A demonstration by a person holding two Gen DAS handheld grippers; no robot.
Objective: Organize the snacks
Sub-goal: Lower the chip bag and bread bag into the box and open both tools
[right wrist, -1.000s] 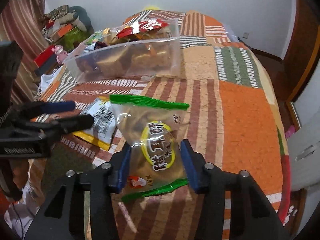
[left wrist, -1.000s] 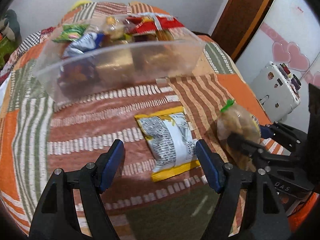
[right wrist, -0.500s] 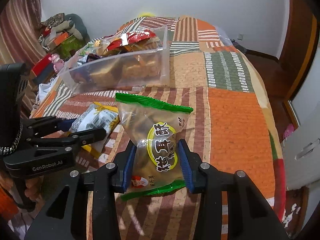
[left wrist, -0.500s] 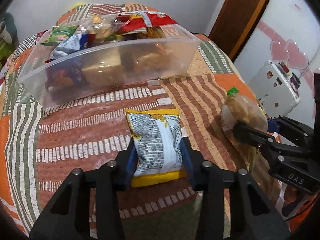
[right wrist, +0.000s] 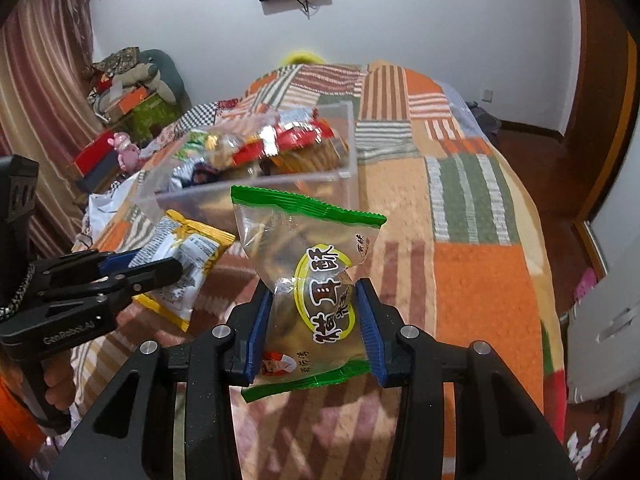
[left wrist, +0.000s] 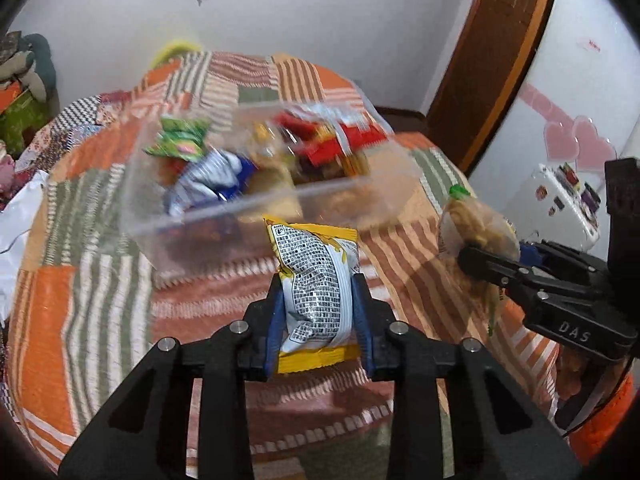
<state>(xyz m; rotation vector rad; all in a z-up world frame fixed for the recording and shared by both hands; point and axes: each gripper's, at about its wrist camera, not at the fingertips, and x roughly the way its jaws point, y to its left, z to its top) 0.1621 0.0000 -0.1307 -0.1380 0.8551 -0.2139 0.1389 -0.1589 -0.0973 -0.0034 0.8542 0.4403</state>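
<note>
Two claws pinch crinkly, glossy snack packets (left wrist: pixel 318 292).

The bin (left wrist: pixel 256 216) sat on the bed (left wrist: pixel 92 280) at the middle of the left wrist frame, with several snack packets (left wrist: pixel 200 176) inside it. Below it, at lower centre, the printed packet (left wrist: pixel 316 288) was held between the jaws of the left gripper (left wrist: pixel 318 320). At the right edge, the right gripper (left wrist: pixel 492 264) clamped the clear packet (left wrist: pixel 476 224), clear of the bed. In the right wrist frame, that packet (right wrist: pixel 312 280) lay below the bin (right wrist: pixel 256 192), with the left gripper (right wrist: pixel 140 268) at the left.
</note>
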